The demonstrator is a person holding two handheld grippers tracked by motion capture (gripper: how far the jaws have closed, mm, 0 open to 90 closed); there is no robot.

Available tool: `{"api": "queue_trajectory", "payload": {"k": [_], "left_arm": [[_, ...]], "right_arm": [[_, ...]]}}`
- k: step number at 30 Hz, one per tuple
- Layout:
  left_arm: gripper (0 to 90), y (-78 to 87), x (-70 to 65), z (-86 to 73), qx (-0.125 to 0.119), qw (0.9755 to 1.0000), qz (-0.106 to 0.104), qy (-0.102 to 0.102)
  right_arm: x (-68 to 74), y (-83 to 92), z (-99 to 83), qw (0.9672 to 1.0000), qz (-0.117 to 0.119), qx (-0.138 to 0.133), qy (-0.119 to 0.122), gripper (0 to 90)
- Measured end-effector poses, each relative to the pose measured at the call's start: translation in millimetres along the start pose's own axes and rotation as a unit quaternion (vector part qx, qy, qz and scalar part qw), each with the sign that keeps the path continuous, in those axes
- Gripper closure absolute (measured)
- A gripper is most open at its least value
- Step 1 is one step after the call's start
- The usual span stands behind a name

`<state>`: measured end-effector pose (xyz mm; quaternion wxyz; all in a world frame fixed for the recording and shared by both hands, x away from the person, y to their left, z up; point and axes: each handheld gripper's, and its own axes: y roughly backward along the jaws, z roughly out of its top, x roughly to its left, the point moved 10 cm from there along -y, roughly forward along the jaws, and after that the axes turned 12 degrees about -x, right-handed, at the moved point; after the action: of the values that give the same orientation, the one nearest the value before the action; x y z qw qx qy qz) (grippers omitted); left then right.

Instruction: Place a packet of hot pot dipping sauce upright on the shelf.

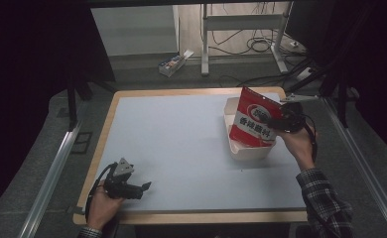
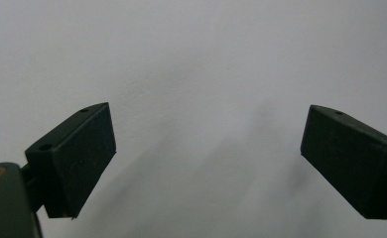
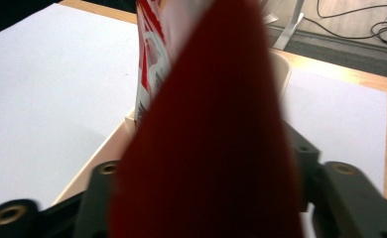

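Observation:
A red and white snack packet [image 1: 253,119] stands upright and tilted in a cream tray [image 1: 250,149] at the table's right. My right gripper [image 1: 281,121] is shut on the packet's right edge, and the packet [image 3: 206,124] rises close and blurred between its jaws, with the tray wall [image 3: 107,148] below. My left gripper [image 1: 143,188] rests low on the table near the front left corner, held by a hand. Its jaws stand wide apart over bare white tabletop [image 2: 191,74], with nothing between its fingers [image 2: 77,153].
The white table [image 1: 171,144] has a wooden rim. Beyond its far edge lie a small box [image 1: 174,63] on the floor, desk legs [image 1: 205,44] and cables [image 1: 261,44]. Metal rails [image 1: 52,173] run along both sides.

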<state>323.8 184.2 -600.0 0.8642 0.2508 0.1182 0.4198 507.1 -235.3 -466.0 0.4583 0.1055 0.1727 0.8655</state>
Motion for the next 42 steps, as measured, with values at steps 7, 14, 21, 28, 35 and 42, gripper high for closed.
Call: {"api": "queue_trajectory", "payload": {"k": [7,14,21,28,35,42], "left_arm": [[6.7,-0.1,-0.3,-0.2,0.001,1.0000,0.000,-0.001],[6.0,0.5,2.1,0.3,-0.002,1.0000,0.006,0.003],[4.4,1.4,2.5,2.7,-0.012,0.9999,0.004,0.011],[3.9,2.4,2.5,4.9,-0.021,0.9997,0.002,0.014],[3.3,2.6,2.5,5.9,-0.025,0.9996,0.002,0.013],[3.2,2.5,1.6,6.4,-0.027,0.9996,0.000,0.011]], "right_arm": [[1.9,-2.5,0.7,1.0000,-0.003,0.004,0.000,26.8],[4.2,-1.8,2.2,0.9999,0.009,0.000,-0.005,13.6],[9.8,0.6,2.8,0.9997,0.022,0.000,-0.004,8.9],[13.7,3.2,2.4,0.9996,0.027,0.003,0.003,8.2],[15.9,7.2,2.4,0.9995,0.031,0.005,0.001,8.2],[18.0,11.9,1.3,0.9994,0.033,0.009,0.009,8.2]]}}
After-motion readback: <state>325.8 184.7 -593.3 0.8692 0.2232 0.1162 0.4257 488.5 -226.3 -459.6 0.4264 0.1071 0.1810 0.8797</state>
